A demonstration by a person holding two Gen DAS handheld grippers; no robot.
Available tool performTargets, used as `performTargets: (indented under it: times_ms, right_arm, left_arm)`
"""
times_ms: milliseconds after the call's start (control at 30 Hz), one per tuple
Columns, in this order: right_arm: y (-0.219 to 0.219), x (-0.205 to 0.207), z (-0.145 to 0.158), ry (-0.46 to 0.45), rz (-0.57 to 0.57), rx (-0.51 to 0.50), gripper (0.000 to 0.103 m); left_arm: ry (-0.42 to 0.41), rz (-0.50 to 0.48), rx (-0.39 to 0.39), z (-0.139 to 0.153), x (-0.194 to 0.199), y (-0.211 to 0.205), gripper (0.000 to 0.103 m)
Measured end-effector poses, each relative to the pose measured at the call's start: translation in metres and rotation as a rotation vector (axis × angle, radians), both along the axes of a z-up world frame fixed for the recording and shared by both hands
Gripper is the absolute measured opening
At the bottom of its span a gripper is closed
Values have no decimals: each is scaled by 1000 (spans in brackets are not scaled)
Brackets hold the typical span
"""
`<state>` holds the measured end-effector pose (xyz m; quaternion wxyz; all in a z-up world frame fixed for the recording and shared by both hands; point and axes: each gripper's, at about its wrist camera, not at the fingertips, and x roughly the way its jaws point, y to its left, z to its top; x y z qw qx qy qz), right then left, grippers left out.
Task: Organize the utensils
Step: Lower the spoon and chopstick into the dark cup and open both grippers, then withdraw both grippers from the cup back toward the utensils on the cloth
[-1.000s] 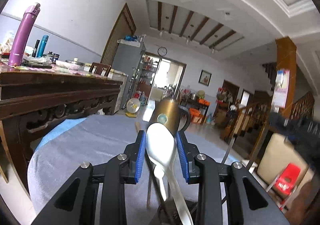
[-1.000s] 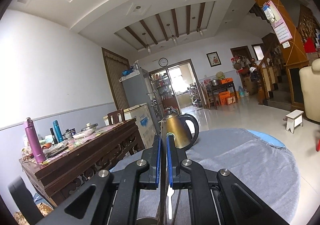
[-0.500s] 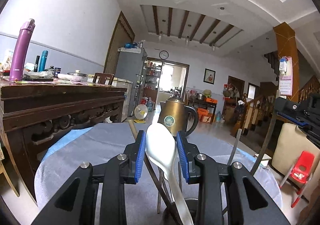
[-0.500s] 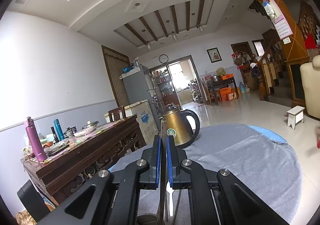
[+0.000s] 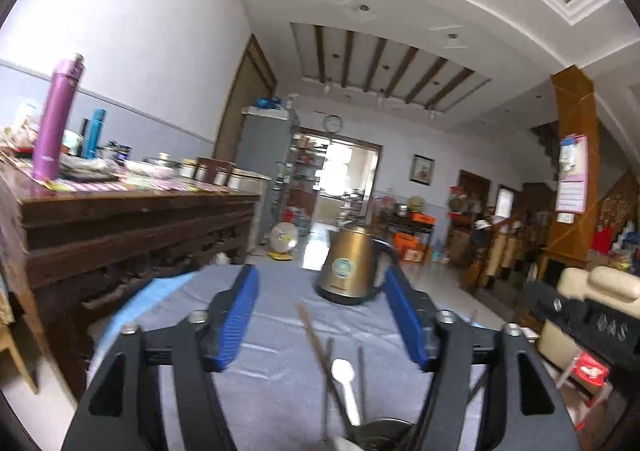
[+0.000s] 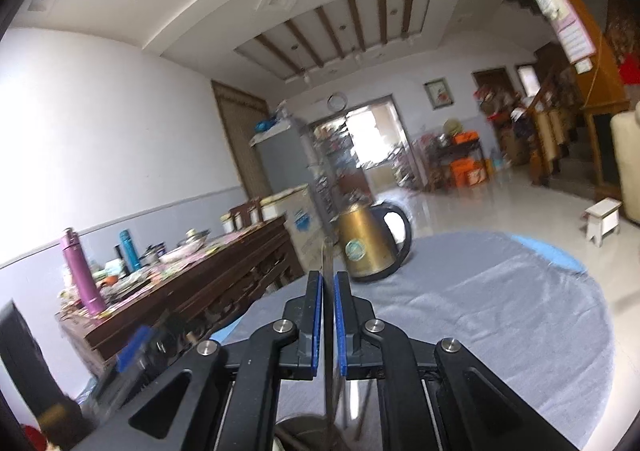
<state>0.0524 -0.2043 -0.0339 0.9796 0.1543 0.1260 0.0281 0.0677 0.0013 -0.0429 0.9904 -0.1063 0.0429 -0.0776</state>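
In the left wrist view my left gripper point(image 5: 320, 315) is open and empty, raised above a dark utensil holder point(image 5: 380, 431) at the bottom edge. A white spoon point(image 5: 345, 383), a wooden chopstick point(image 5: 316, 343) and thin metal utensils point(image 5: 361, 379) stand in the holder. In the right wrist view my right gripper point(image 6: 327, 315) is shut on a thin metal utensil point(image 6: 328, 263) that stands upright between its blue pads, with the holder's rim point(image 6: 304, 429) below it.
A gold electric kettle point(image 5: 348, 271) stands on the round table's grey cloth point(image 5: 280, 331); it also shows in the right wrist view point(image 6: 366, 251). A dark carved sideboard point(image 5: 120, 235) with a purple flask point(image 5: 54, 119) lies to the left. A cream armchair point(image 5: 592, 291) is at the right.
My left gripper has opened and let go of the white spoon, which now stands in the holder, and has lifted away. My right gripper stays shut on its metal utensil and has moved slightly.
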Motion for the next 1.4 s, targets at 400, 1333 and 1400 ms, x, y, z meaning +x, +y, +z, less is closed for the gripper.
performTargets:
  times_ms: [400, 1333, 1400]
  right_arm:
    - [-45, -8, -1, 22, -83, 87, 50]
    - [-69, 23, -58, 253, -177, 143, 50]
    - [-70, 26, -62, 268, -181, 143, 50]
  left_arm:
    - [220, 81, 251, -2, 9, 2, 87]
    - [597, 121, 294, -58, 41, 28, 87]
    - [640, 115, 296, -66, 46, 29, 87]
